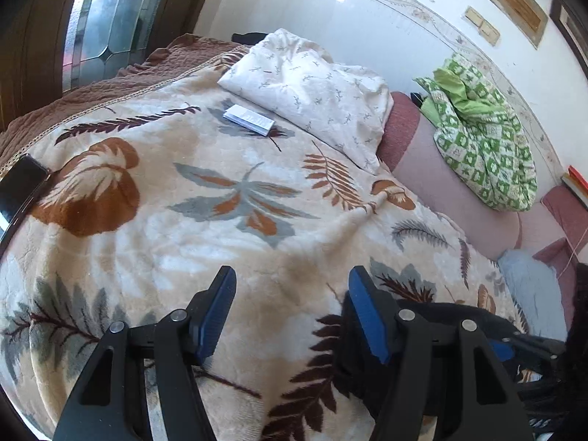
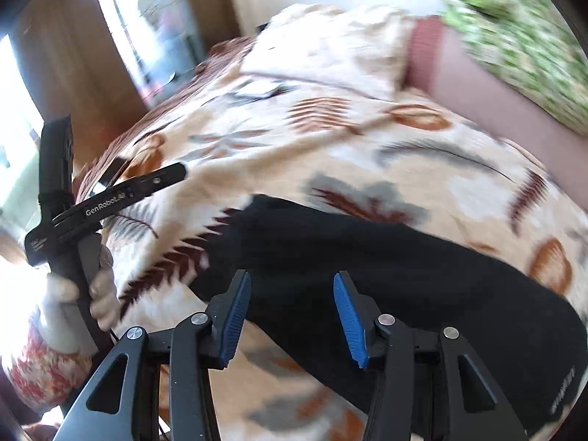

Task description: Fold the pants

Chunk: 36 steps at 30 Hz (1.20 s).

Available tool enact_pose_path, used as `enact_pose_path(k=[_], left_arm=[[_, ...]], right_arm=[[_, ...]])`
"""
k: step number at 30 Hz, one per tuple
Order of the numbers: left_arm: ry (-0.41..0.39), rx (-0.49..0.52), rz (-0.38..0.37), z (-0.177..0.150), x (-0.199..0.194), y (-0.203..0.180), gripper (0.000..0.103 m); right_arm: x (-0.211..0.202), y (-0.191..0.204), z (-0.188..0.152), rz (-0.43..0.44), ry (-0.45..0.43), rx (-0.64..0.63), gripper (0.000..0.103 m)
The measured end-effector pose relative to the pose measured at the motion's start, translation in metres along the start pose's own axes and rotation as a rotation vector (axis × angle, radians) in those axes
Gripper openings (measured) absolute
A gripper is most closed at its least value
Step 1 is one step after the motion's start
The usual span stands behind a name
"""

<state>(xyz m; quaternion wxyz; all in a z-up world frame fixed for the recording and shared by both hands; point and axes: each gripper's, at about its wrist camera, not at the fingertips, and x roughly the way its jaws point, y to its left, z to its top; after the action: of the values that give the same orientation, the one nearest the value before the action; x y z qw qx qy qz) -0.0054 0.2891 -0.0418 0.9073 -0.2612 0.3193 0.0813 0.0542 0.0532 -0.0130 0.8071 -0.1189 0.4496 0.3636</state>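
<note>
The black pants point(image 2: 386, 279) lie flat on a cream blanket with a leaf print point(image 2: 294, 139), across the near right part of the bed. My right gripper point(image 2: 292, 312) is open and empty, hovering just above the pants' near edge. My left gripper point(image 1: 292, 310) is open and empty over the blanket point(image 1: 220, 202); a dark edge of the pants point(image 1: 441, 316) shows behind its right finger. In the right wrist view the left gripper's body point(image 2: 106, 198) is held in a hand at the left, left of the pants. That view is motion-blurred.
A white patterned pillow point(image 1: 312, 88) and a small white booklet point(image 1: 250, 119) lie at the far end of the bed. A green checked quilt point(image 1: 481, 136) rests on a pink sofa point(image 1: 433, 169) at the right. A black phone point(image 1: 20, 187) lies at the left edge.
</note>
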Motion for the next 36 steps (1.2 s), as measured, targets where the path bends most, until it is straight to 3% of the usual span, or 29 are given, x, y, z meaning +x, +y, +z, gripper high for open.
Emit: enact_pose_path(k=[2,5,6,7,9,13,16,18,23,26,30,35,36], left_arm=[[-0.028,-0.040,-0.012,0.006,-0.009,0.011,0.063],[-0.050,-0.080,-0.035,0.011,-0.018,0.022,0.063],[-0.052,-0.094,-0.043,0.012,-0.020,0.025,0.063],[-0.052,-0.107,-0.049,0.013,-0.021,0.027,0.063],[-0.052,-0.125,-0.065,0.016,-0.022,0.031,0.063],[-0.044,-0.131,-0.091,0.018,-0.019,0.030,0.063],[-0.032,-0.111,-0.086,0.015,-0.016,0.026,0.063],[-0.032,-0.103,-0.078,0.014,-0.014,0.025,0.063],[-0.012,-0.093,-0.077,0.010,-0.009,0.022,0.063],[0.020,-0.063,-0.086,0.004,-0.003,0.011,0.063],[0.075,0.009,-0.130,-0.014,0.008,-0.018,0.063],[0.180,0.170,-0.191,-0.052,0.029,-0.070,0.063],[0.220,0.194,-0.172,-0.062,0.039,-0.077,0.064]], right_arm=[[0.034,0.019,0.018,0.002,0.044,-0.016,0.052],[0.084,0.028,0.030,-0.101,0.143,-0.027,0.052],[0.098,0.029,0.031,-0.121,0.182,-0.024,0.039],[0.104,0.029,0.030,-0.141,0.197,-0.017,0.033],[0.095,0.025,0.033,-0.128,0.162,0.010,0.022],[0.081,0.014,0.050,-0.110,0.095,0.073,0.022],[0.099,0.007,0.068,-0.091,0.122,0.135,0.030],[0.113,0.003,0.073,-0.031,0.137,0.187,0.054],[0.074,-0.008,0.076,0.113,-0.019,0.295,0.056],[0.043,-0.021,0.058,0.000,-0.038,0.262,0.056],[0.019,-0.057,-0.003,-0.200,-0.014,0.246,0.056],[-0.032,-0.153,-0.086,-0.380,-0.023,0.410,0.056],[-0.042,-0.174,-0.101,-0.409,-0.027,0.463,0.056]])
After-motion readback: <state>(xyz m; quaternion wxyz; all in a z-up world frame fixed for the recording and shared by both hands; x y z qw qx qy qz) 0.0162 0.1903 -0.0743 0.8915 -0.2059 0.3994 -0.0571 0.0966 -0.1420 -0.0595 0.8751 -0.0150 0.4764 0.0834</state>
